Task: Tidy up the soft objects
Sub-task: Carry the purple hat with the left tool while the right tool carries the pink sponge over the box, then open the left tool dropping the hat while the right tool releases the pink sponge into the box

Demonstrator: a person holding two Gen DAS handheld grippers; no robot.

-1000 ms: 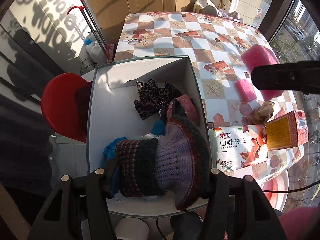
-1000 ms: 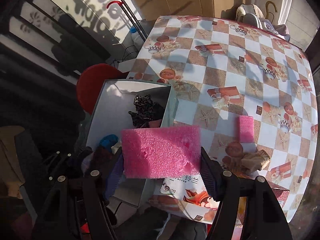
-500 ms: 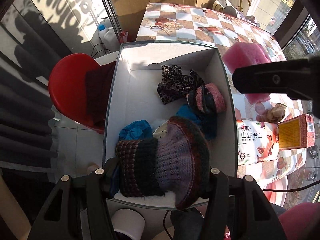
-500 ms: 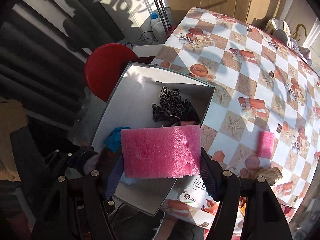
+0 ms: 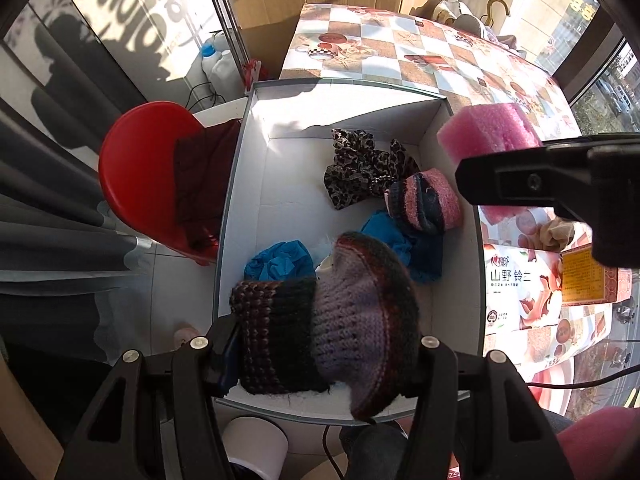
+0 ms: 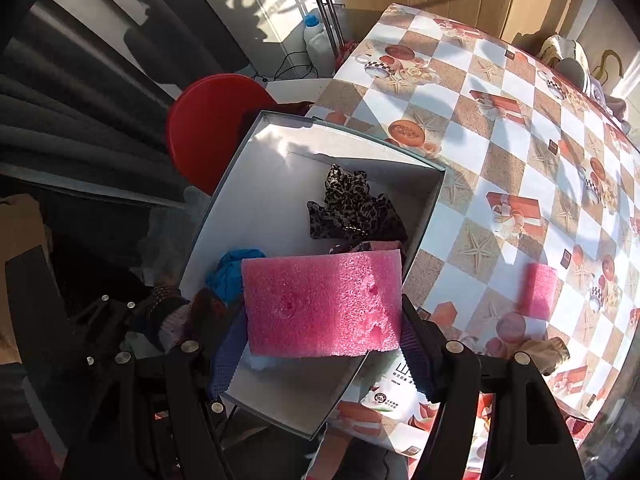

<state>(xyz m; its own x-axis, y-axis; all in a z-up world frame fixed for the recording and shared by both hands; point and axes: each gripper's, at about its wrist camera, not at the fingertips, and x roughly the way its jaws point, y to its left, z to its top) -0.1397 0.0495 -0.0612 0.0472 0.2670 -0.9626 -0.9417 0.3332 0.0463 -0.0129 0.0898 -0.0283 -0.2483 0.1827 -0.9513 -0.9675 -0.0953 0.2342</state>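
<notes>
The left gripper (image 5: pixel 320 350) has its fingers closed on a knitted hat (image 5: pixel 332 320). The hat is purple, dark and striped, and it hangs over the near end of the white box (image 5: pixel 256 184). The hat hides the near part of the box floor.

The right gripper (image 6: pixel 322 322) has its fingers closed on a big pink sponge (image 6: pixel 322 304). The sponge is held above the box and covers some of the things inside.

In the box lie a spotted cloth (image 5: pixel 360 170), a pink and dark knitted piece (image 5: pixel 424 202) and some blue cloth (image 5: pixel 280 264). Something white peeks out under the hat, but it is too hidden to tell what it is.

On the bench (image 6: pixel 500 140), a small pink sponge (image 6: pixel 540 290) lies well apart from the box. A tan bundle (image 6: pixel 544 354) sits near it, partly cut off by the gripper. A red stool (image 5: pixel 140 176) stands beside the box.
</notes>
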